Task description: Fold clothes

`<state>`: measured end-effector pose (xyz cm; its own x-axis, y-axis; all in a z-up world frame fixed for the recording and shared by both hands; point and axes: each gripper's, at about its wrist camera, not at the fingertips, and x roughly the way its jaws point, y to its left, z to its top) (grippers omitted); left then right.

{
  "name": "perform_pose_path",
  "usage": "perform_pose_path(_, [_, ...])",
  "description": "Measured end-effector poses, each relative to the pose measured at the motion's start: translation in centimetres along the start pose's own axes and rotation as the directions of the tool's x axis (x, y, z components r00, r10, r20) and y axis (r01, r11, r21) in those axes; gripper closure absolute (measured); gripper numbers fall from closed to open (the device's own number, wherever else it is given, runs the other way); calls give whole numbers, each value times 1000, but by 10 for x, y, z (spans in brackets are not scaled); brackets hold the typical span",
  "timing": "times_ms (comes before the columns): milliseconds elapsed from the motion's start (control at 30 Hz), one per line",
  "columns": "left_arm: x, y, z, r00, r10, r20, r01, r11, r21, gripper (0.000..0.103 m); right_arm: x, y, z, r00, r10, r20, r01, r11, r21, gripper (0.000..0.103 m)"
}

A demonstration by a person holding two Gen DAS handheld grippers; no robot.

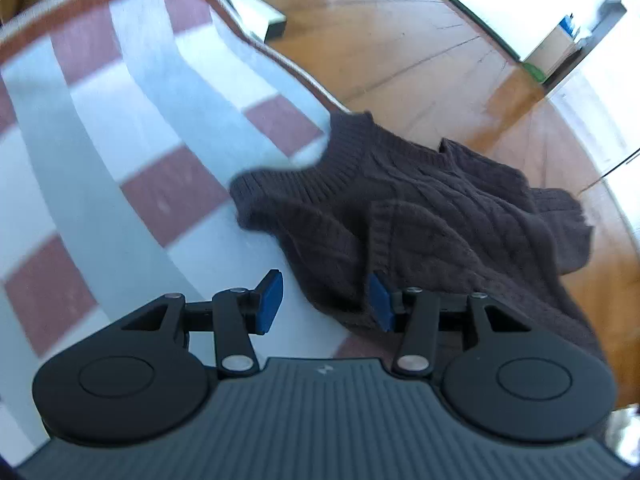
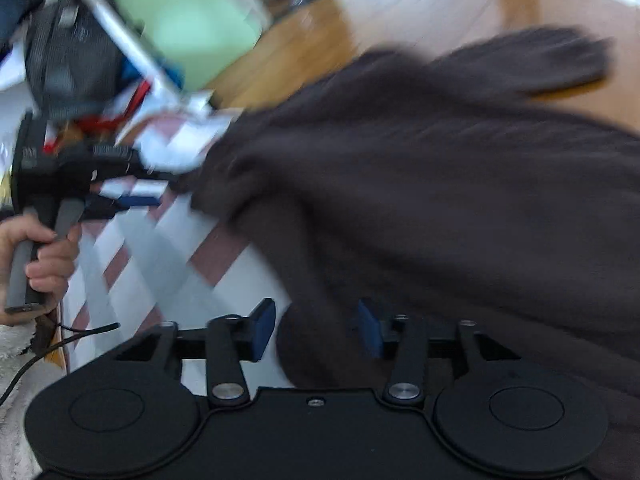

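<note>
left claw (image 1: 326,304): spread apart, blue pads wide; the right-hand pad touches the near edge of the sweater, the left-hand pad sits over bare cloth. Nothing pinched.
right claw (image 2: 316,330): spread apart, a rounded fold of knit sits between the pads; whether either pad touches it is lost in blur. Not clamped.
hand (image 2: 38,252): one in sight, far left of the right wrist view, wrapped round the grey handle of the other tool.
counts: 2 claws, 1 sweater, 1 checked cloth, 1 hand, 1 cable.
sweater (image 1: 420,216): dark brown cable knit, ribbed neckband toward the far left, bunched and creased, not flat. Lies on the right part of the surface; its right side hangs past the edge over the floor.
checked cloth (image 1: 132,128): white, grey and dull red squares with a brown border, covers the surface; left and near parts bare, so plenty of open room there.
edge: the surface rim curves from far left to right, just behind the neckband.
floor (image 1: 400,36): wood boards beyond the edge, open on the far right.
cable (image 2: 52,344): thin, black, near left, below the hand.
far left clutter: blurred, cannot tell the items.
</note>
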<state>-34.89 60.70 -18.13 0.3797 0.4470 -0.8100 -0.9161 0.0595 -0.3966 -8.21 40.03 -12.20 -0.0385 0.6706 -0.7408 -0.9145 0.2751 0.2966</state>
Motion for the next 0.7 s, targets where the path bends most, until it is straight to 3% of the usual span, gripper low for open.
perform_pose_path(33, [2, 0, 0, 1000, -24, -1, 24, 1000, 12, 56, 10, 7, 2, 1000, 15, -18, -15, 1000, -9, 51])
perform_pose_path(200, [11, -15, 1, 1000, -7, 24, 4, 993, 119, 56, 60, 41, 12, 990, 85, -109, -91, 995, -51, 51])
perform_pose_path(267, [14, -14, 4, 1000, -13, 19, 12, 995, 94, 56, 69, 44, 18, 990, 87, -113, -92, 995, -39, 51])
perform_pose_path(400, [13, -5, 10, 994, -107, 24, 106, 994, 37, 56, 75, 49, 23, 989, 102, -105, -107, 994, -38, 51])
perform_pose_path(533, [15, 0, 11, 989, -143, 28, 142, 989, 34, 56, 88, 57, 32, 989, 123, -82, -127, 990, -56, 50])
perform_pose_path(567, [17, 3, 11, 988, -152, 18, 152, 988, 26, 56, 92, 61, 35, 988, 139, -75, -143, 988, -61, 52])
perform_pose_path(600, [19, 5, 11, 987, -161, 8, 161, 987, 18, 56, 92, 65, 37, 985, 159, -64, -164, 983, -78, 76])
perform_pose_path(633, [19, 8, 11, 986, -167, 0, 167, 986, 8, 56, 90, 69, 37, 983, 174, -59, -179, 978, -105, 89])
perform_pose_path(700, [16, 13, 11, 984, -177, -11, 177, 984, -16, 56, 71, 79, 29, 980, 197, -10, -196, 966, -169, 89])
